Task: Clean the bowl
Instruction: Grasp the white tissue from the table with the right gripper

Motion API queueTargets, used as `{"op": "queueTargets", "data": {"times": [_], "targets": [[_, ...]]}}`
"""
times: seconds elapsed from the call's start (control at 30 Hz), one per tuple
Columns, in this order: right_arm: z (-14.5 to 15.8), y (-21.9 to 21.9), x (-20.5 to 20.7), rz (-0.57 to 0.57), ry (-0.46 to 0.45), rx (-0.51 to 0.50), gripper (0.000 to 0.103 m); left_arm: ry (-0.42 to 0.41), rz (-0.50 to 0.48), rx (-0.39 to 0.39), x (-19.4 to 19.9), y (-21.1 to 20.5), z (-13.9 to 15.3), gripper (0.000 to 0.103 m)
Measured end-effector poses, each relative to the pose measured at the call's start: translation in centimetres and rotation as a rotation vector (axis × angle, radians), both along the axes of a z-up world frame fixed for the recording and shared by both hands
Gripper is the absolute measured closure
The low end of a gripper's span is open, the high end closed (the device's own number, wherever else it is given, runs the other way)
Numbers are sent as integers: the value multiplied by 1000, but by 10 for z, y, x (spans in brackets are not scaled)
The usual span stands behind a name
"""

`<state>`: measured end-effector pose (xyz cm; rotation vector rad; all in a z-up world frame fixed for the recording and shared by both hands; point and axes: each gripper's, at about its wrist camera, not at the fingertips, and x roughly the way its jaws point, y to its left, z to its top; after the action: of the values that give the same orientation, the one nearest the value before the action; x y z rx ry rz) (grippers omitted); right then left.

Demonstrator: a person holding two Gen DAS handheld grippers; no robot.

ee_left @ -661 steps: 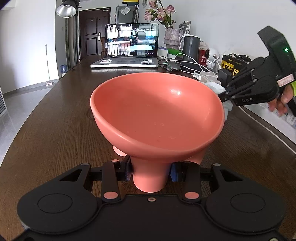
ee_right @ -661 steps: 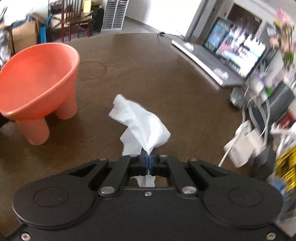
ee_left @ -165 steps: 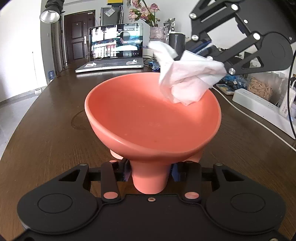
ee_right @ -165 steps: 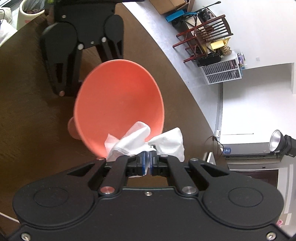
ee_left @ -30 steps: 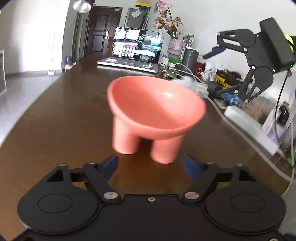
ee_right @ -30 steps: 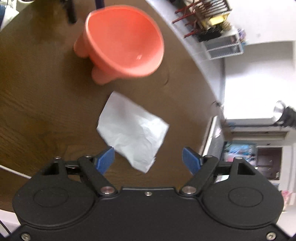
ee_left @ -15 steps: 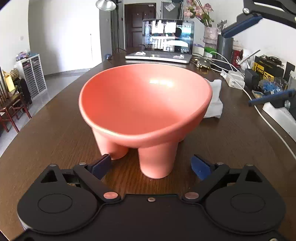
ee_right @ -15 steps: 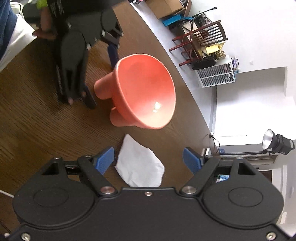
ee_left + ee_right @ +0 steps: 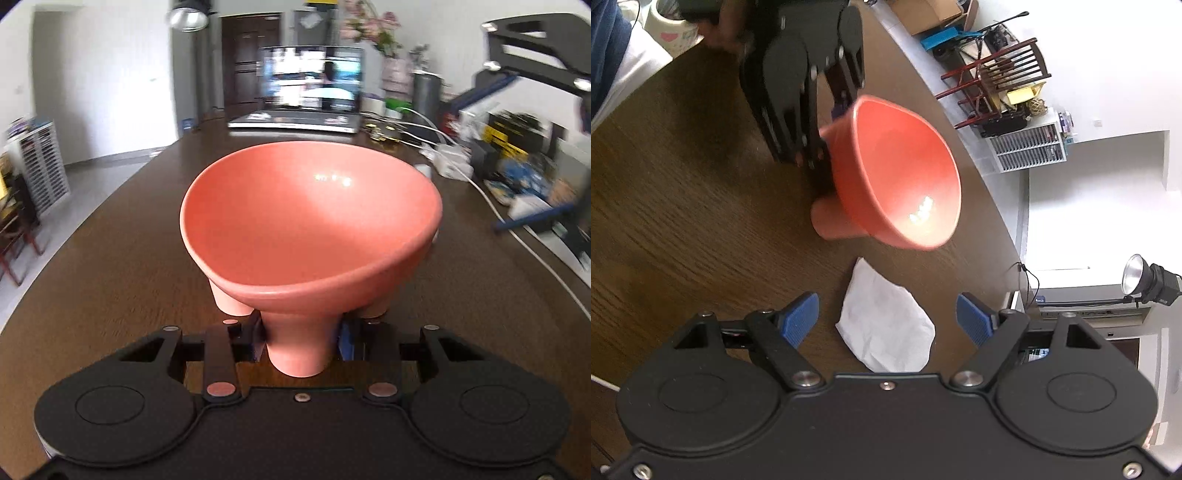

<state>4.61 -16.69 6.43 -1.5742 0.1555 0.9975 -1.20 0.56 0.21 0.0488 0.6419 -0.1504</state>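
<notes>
While clamped by its nearest stubby leg between the fingers of the left gripper (image 9: 301,341), seen standing on the dark brown wooden table (image 9: 122,258): a glossy coral-pink plastic bowl with a wide flared rim and short round legs (image 9: 314,229), its hollow bare apart from window glare on the far inner wall. Viewed from the right wrist camera, same bowl (image 9: 897,177) with its mouth turned toward the lens and the table edge, highlights low on the inside, nothing inside it, black linkage of the left gripper (image 9: 827,125) pressed against the leg on its far side. Lying flat on the wood just beside the bowl, apart from it: a crumpled white paper tissue (image 9: 886,325), directly below the spread-wide blue-padded fingers of the right gripper (image 9: 888,317), which grasp nothing; touching of pads and tissue not evident. Same right gripper (image 9: 513,144) caught blurred at the upper right of the left wrist view, blue pads parted well apart in the air beside the bowl. Behind the bowl on the table: a silver laptop with a lit screen (image 9: 310,96), a vase of pink flowers (image 9: 391,70), a dark cylinder (image 9: 426,88), white cables and a white power adapter (image 9: 450,166), yellow and black boxes (image 9: 506,144) too smeared to read. Beyond the rounded table edge: a red-brown wooden chair (image 9: 997,85), a white drawer unit (image 9: 1027,147), a studio lamp (image 9: 1145,280).
</notes>
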Motion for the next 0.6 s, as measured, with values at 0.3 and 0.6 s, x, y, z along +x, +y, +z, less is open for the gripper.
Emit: {"op": "queueTargets", "data": {"times": [0.3, 0.6], "targets": [[-10, 1, 42, -58, 63, -109, 18, 22, -249, 1, -31, 44, 3, 65], [-22, 27, 138, -232, 224, -189, 18, -32, -320, -14, -37, 51, -6, 65]]}}
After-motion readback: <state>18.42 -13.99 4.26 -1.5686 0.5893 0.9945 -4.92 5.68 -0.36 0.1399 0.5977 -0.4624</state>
